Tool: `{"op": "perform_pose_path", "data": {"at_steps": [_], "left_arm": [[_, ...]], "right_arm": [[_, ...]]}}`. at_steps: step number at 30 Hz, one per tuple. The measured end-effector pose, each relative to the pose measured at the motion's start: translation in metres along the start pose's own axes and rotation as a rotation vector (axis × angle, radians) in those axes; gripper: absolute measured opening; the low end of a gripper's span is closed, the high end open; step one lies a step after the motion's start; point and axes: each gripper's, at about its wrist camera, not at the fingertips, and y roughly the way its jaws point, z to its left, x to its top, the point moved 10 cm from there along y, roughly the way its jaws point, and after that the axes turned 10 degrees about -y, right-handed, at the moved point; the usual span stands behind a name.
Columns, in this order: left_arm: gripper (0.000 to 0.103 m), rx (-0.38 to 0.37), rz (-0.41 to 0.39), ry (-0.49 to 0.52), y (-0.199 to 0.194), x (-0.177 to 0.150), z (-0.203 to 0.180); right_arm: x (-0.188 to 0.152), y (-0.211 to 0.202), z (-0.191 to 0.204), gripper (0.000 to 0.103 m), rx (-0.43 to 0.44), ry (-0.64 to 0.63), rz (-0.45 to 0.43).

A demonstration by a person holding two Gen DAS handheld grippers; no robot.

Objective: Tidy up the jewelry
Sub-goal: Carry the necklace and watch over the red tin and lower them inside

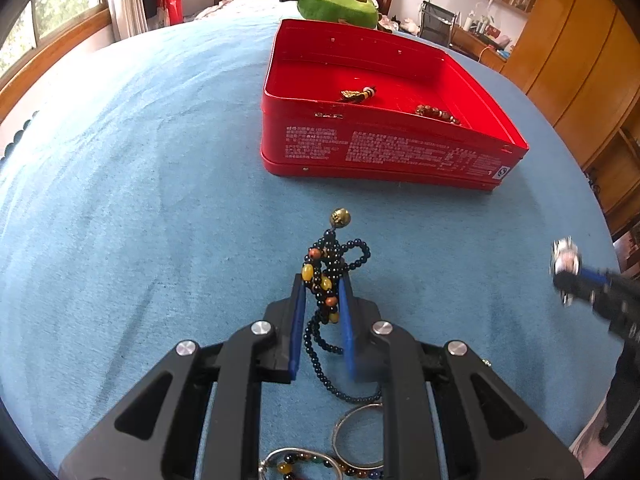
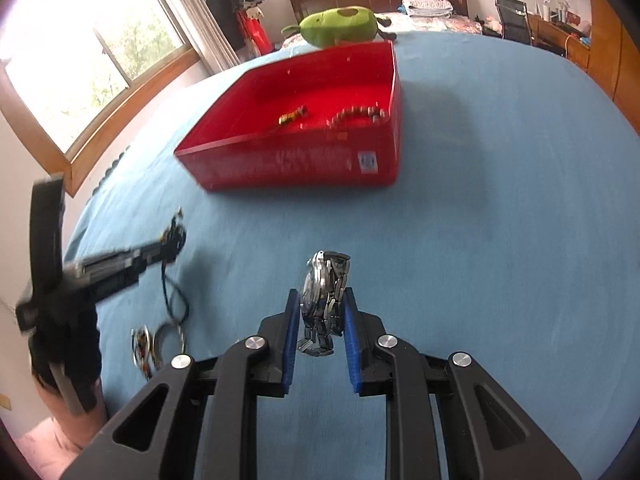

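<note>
**Blue bedspread, red tin: beads and watch in the grip**

Blue-padded fingers of the left gripper [image 1: 323, 284] are clamped on a dark bead necklace [image 1: 325, 280], its amber beads bunched between the pads and a loose strand trailing down onto the bed [image 1: 140, 200]. The right gripper [image 2: 321, 300] has its fingers pressed on a steel watch [image 2: 324, 292], held on edge above the cover. Ahead of both sits an open red tin [image 1: 384, 148], already holding a small charm [image 1: 358, 95] and a bead bracelet [image 1: 438, 114]. Two rings [image 1: 356, 436] and another bracelet [image 1: 296, 466] lie on the bed beneath the left gripper. A green plush [image 1: 338, 6] rests behind the tin.
</note>
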Motion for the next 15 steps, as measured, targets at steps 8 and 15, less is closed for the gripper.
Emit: {"op": "perform_pose_path", "data": {"at_steps": [8,15], "left_arm": [[0.015,-0.013,-0.031,0.016,-0.019,0.023,-0.014],[0.015,-0.063,-0.131,0.019,-0.060,0.086,-0.040]], "right_arm": [[0.058,0.000,-0.006,0.021,0.005,0.001,-0.040],[0.113,0.000,-0.010,0.021,-0.009,0.005,-0.087]]}}
